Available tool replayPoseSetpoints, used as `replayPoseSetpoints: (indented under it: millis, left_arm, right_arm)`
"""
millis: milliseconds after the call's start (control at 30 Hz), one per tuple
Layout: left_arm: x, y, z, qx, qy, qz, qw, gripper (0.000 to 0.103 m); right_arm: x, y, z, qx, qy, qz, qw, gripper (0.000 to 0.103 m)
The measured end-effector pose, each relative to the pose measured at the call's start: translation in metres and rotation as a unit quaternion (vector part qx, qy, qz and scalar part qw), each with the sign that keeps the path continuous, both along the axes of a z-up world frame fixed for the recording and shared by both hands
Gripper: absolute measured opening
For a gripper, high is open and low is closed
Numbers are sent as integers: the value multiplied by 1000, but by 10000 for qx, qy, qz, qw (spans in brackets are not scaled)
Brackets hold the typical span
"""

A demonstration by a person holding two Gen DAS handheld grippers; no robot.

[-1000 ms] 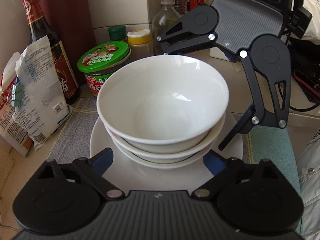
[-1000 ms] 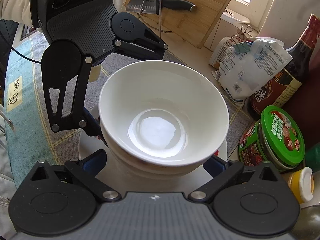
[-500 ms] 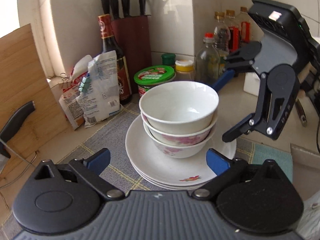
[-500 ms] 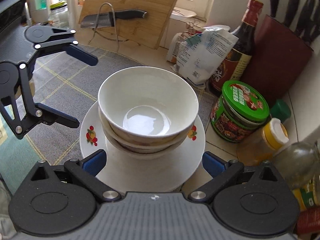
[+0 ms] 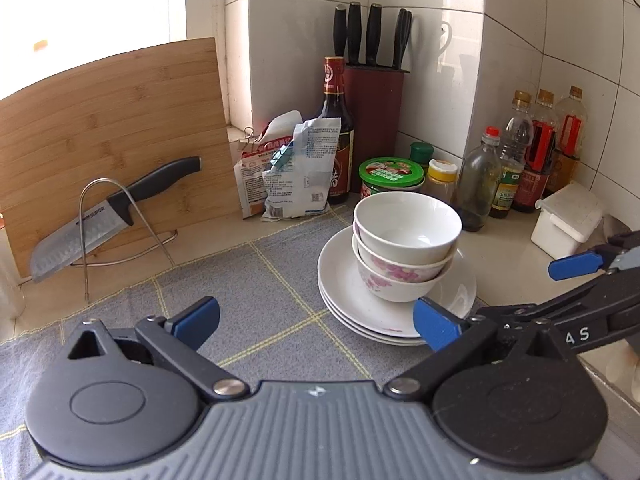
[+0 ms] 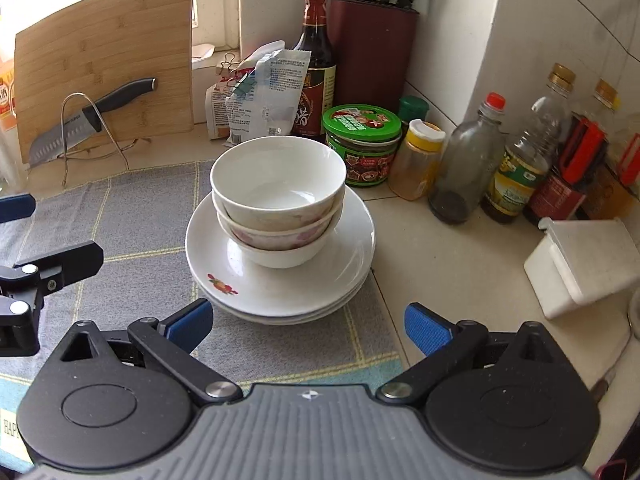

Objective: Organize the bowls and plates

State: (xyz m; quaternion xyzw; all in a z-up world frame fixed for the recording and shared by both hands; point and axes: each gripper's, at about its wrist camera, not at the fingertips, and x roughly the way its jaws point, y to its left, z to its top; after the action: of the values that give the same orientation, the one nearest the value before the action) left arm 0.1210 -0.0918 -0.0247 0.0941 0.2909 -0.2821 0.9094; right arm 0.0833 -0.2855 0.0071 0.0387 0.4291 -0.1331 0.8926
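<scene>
Your left gripper (image 5: 316, 320) was spread wide, nothing between its pads; your right gripper (image 6: 306, 326) was spread and empty too. The bowls (image 6: 278, 196) sat nested on the plates (image 6: 320, 276), on the cloth (image 6: 140, 216) by the green jar (image 6: 362, 144), apart from both grippers.

A bamboo cutting board (image 5: 108, 128) leaned at far left, a knife (image 5: 104, 216) propped on its wire rack (image 5: 124, 232); a knife block (image 5: 376, 120), soy sauce bottle (image 5: 335, 128) and green-lidded jar (image 5: 391, 176) stood farther right.
</scene>
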Motion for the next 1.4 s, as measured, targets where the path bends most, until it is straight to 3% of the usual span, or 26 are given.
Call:
replayPoseSetpoints:
  millis: [333, 1400]
  left_arm:
    - [-28, 9, 13, 126, -97, 17, 9999, 102]
    - [-30, 15, 22, 130, -91, 116, 9998, 102]
  right_arm:
    - [-33, 28, 19, -51, -286, -332, 9990, 103]
    - [-35, 35, 30, -238, -351, -423, 9982, 103]
